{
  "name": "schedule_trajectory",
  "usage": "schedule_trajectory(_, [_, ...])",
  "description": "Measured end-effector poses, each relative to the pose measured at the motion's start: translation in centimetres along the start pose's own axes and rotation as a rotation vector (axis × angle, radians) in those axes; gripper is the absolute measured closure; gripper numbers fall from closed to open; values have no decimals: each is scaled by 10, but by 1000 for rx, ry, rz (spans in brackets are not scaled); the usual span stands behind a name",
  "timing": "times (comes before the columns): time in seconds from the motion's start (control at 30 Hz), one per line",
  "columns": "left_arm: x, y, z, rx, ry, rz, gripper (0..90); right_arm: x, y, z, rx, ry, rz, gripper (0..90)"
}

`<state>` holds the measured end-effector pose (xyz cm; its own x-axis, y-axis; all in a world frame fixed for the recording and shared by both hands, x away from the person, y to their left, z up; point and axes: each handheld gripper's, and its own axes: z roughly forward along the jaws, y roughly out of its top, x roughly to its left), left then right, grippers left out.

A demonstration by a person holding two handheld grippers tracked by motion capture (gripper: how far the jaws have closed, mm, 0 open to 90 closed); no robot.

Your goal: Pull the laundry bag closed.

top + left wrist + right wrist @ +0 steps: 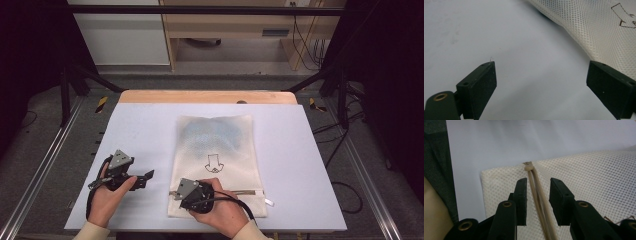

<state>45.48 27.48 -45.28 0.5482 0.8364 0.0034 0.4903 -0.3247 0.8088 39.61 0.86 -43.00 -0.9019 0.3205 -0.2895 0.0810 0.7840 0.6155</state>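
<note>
A cream mesh bag (215,150) with a printed arrow (214,162) lies flat in the middle of the white table (145,125). Its zipper (240,191) runs along the near edge, with a white pull tab (270,202) at the right end. My right gripper (175,194) sits on the bag's near left corner. In the right gripper view its jaws (537,182) stand a little apart astride the zipper line (536,195), just short of the end stop (528,167), and the pads do not press on it. My left gripper (145,177) rests wide open (541,72) left of the bag (599,32), holding nothing.
The table's wooden far edge (207,96) lies behind the bag. Black frame posts (65,85) stand at both back corners, and cables (345,145) trail on the floor to the right. Bare table surface (499,30) spreads left of the bag.
</note>
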Motion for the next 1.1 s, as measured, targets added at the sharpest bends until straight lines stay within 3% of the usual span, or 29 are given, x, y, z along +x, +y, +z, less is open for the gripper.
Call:
schedule_trajectory(0.5, [2, -1, 1, 5, 9, -9, 100, 9, 20, 30, 59, 19, -83, 679])
schedule_trajectory(1.1, [0, -1, 2, 14, 10, -5, 102, 7, 20, 38, 78, 21, -97, 743])
